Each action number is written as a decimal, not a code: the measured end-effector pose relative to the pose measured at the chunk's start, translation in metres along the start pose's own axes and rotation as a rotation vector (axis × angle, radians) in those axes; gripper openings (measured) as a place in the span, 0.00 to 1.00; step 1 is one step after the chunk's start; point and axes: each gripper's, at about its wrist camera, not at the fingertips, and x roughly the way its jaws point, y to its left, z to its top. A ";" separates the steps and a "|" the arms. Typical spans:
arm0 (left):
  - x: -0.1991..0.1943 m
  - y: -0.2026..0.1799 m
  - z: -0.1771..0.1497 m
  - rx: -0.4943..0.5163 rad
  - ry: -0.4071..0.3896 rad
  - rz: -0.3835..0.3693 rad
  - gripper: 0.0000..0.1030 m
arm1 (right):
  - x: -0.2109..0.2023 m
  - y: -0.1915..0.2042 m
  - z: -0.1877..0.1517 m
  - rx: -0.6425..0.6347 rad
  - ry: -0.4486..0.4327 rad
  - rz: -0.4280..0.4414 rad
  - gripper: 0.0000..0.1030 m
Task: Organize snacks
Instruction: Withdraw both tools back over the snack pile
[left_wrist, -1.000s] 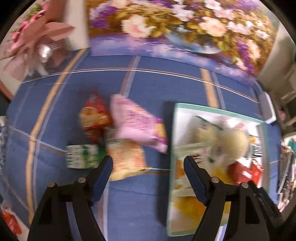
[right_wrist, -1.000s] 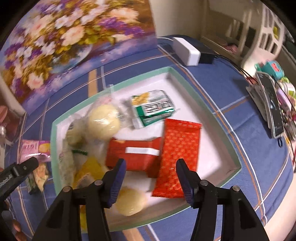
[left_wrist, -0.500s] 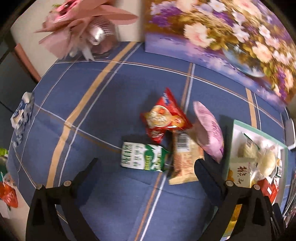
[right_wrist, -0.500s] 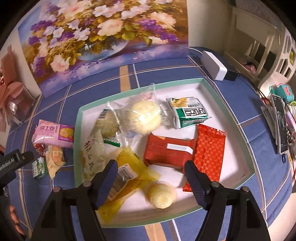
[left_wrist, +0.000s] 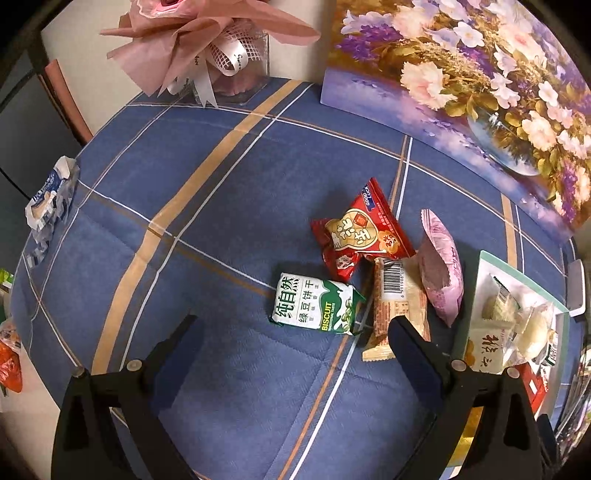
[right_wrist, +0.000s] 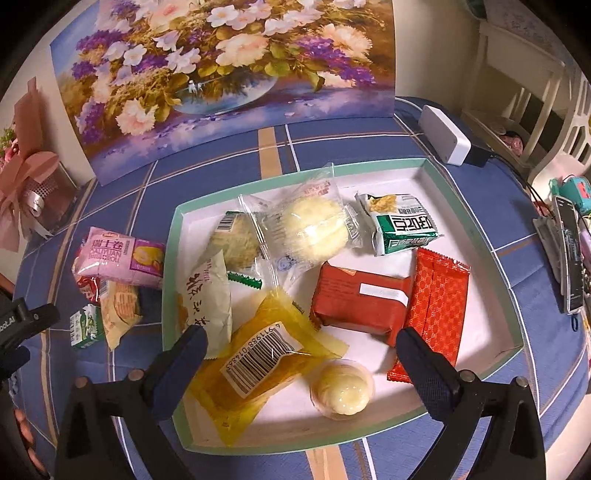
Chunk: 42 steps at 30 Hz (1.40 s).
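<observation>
Four loose snacks lie on the blue checked cloth left of the tray: a green and white biscuit pack (left_wrist: 317, 307), a red packet (left_wrist: 360, 234), a beige barcode packet (left_wrist: 399, 300) and a pink roll packet (left_wrist: 441, 268). My left gripper (left_wrist: 291, 332) is open and empty, just in front of the biscuit pack. The green-rimmed white tray (right_wrist: 461, 173) holds several snacks, among them a yellow packet (right_wrist: 258, 363) and a red bar (right_wrist: 360, 301). My right gripper (right_wrist: 301, 341) is open and empty above the tray's near side. The pink roll packet also shows in the right wrist view (right_wrist: 120, 256).
A flower painting (right_wrist: 221, 74) stands at the back of the table. A pink gift bouquet (left_wrist: 207, 48) sits at the back left. A white box (right_wrist: 445, 138) and a phone (right_wrist: 570, 254) lie right of the tray. A crumpled wrapper (left_wrist: 50, 203) lies at the left edge.
My left gripper has swung left, away from the tray, and its jaws have opened wider. My right gripper has pulled back and up from the tray and also opened wider.
</observation>
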 end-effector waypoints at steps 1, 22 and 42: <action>-0.001 0.002 0.000 -0.004 -0.001 -0.003 0.97 | -0.002 0.000 0.000 0.009 -0.007 0.006 1.00; -0.001 0.022 0.018 -0.008 -0.003 -0.059 0.97 | -0.029 0.053 0.012 -0.038 -0.117 0.015 1.00; 0.030 0.058 0.037 -0.134 0.068 -0.077 0.97 | 0.008 0.122 0.030 -0.068 -0.051 0.116 1.00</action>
